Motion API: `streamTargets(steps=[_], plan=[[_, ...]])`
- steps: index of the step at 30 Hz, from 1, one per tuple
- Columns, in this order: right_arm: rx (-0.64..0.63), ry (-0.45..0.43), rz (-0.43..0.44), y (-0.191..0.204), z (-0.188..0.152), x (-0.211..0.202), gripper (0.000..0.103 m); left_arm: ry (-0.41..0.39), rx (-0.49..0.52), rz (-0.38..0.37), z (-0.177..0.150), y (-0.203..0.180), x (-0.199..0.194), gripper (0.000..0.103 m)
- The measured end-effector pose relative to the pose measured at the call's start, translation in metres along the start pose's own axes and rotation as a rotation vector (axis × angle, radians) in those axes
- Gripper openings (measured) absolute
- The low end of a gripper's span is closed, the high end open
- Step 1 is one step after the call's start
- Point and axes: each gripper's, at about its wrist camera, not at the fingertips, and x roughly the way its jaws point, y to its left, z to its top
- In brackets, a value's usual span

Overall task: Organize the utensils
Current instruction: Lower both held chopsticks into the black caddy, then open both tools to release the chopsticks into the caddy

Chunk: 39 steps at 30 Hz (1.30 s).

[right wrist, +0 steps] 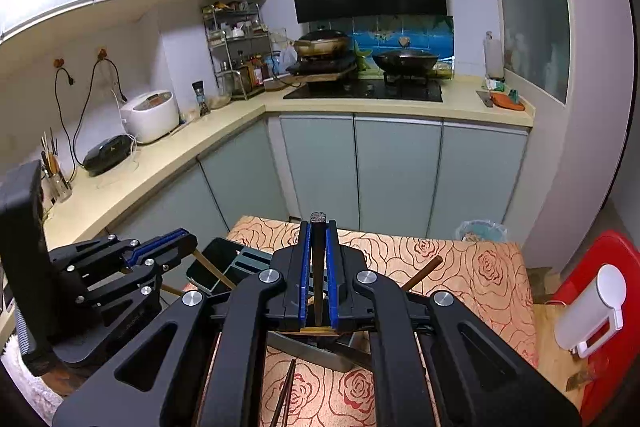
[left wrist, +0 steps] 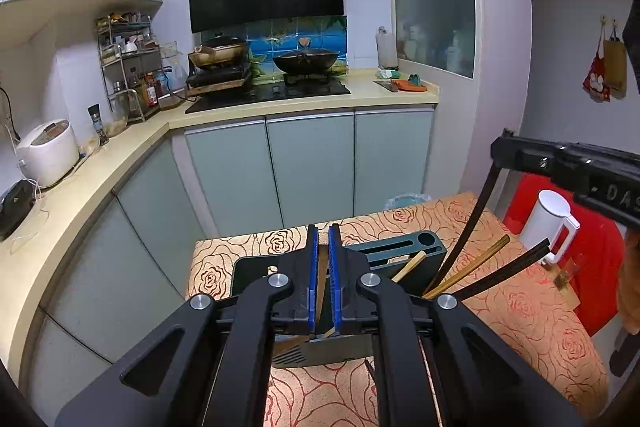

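Observation:
My left gripper (left wrist: 323, 229) is shut on a brown wooden spatula (left wrist: 321, 275) whose slotted blade (left wrist: 290, 349) hangs below the pads. It hovers over a dark green utensil holder (left wrist: 400, 251) on the rose-patterned table (left wrist: 520, 307). My right gripper (right wrist: 319, 225) is shut on a dark-handled utensil (right wrist: 319, 259), held upright; it also shows at the right in the left wrist view (left wrist: 500, 151). Several chopsticks (left wrist: 472, 267) lean by the holder. The left gripper (right wrist: 188, 237) shows at the left in the right wrist view.
A metal blade (right wrist: 308, 349) and dark chopsticks (right wrist: 286, 393) lie on the table under my right gripper. A white kettle (left wrist: 550, 223) stands on a red stool at the right. Counter, stove with pans (left wrist: 304, 61) and rice cooker (left wrist: 48, 151) lie beyond.

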Motion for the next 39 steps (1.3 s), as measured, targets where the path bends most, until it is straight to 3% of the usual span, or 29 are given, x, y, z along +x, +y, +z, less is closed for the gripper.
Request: streamTargets(steps=[11, 13, 15, 16, 18, 20, 27, 30, 39], plan=[[0.001, 0.014, 0.006, 0.003, -0.005, 0.009, 0.008, -0.006, -0.005, -0.008, 0.002, 0.002, 0.001, 0.006], [0.000, 0.011, 0.016, 0.006, -0.006, 0.009, 0.010, -0.011, -0.010, -0.008, 0.003, 0.003, -0.002, 0.012], [-0.007, 0.004, 0.013, 0.009, -0.007, 0.007, 0.010, -0.028, -0.018, -0.003, 0.005, 0.004, -0.006, 0.032], [-0.007, 0.001, 0.018, 0.010, -0.007, 0.005, 0.012, -0.037, -0.021, -0.002, 0.006, 0.005, -0.009, 0.035], [-0.005, -0.007, 0.020, 0.011, -0.007, 0.001, 0.023, -0.055, -0.024, 0.003, 0.007, 0.006, -0.016, 0.046], [0.002, -0.021, 0.020, 0.010, -0.007, -0.005, 0.031, -0.069, -0.030, 0.007, 0.008, 0.007, -0.022, 0.055], [-0.012, -0.066, 0.013, 0.009, -0.008, -0.031, 0.035, -0.118, -0.041, 0.012, 0.006, 0.009, -0.048, 0.077], [-0.014, -0.099, 0.003, 0.007, -0.012, -0.047, 0.045, -0.139, -0.031, 0.027, -0.002, 0.008, -0.059, 0.081], [-0.039, -0.154, -0.062, 0.001, -0.050, -0.083, 0.045, -0.102, -0.046, 0.042, -0.047, 0.008, -0.069, 0.082]])
